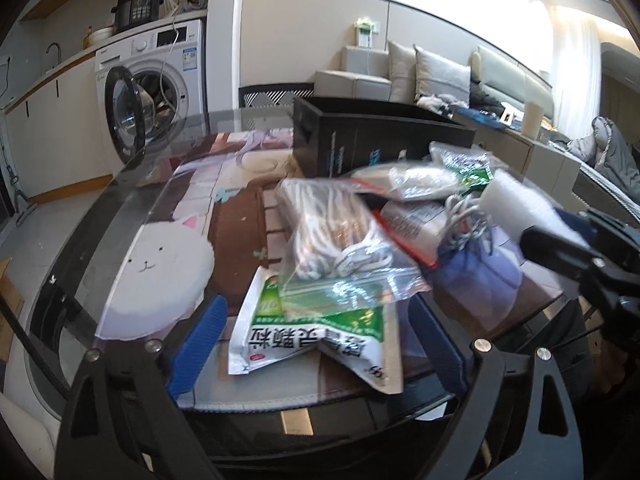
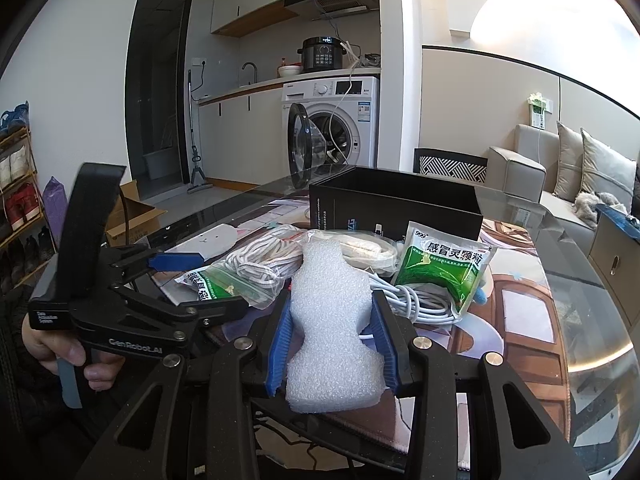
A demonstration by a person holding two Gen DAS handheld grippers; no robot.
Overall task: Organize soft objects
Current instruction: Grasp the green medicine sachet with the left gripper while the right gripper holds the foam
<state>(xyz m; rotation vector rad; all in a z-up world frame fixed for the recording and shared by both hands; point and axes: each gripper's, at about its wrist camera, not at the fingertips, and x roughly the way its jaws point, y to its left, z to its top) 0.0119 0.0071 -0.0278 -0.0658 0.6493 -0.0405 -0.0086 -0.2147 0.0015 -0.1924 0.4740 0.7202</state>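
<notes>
My left gripper (image 1: pixel 316 344) stands wide open low over the table, a green-and-white sachet (image 1: pixel 320 340) lying flat between its blue pads (image 1: pixel 198 340) without touching them. On the sachet's far end rests a clear zip bag of white rope (image 1: pixel 336 236). My right gripper (image 2: pixel 332 304) is shut on a white foam piece (image 2: pixel 332 340), held upright just above the table edge. In the right wrist view the left gripper (image 2: pixel 212 280) is at the left, in a person's hand, beside the rope bag (image 2: pixel 260 264). The left wrist view has the foam (image 1: pixel 516 204) at the right.
An open black box (image 2: pixel 400 204) stands behind the pile on the glass table (image 2: pixel 580 320). A second green sachet (image 2: pixel 444 268), a coiled white cable (image 2: pixel 416 300) and another bagged rope (image 2: pixel 368 248) lie in front of it. A cat-print mat (image 1: pixel 160 272) shows under the glass.
</notes>
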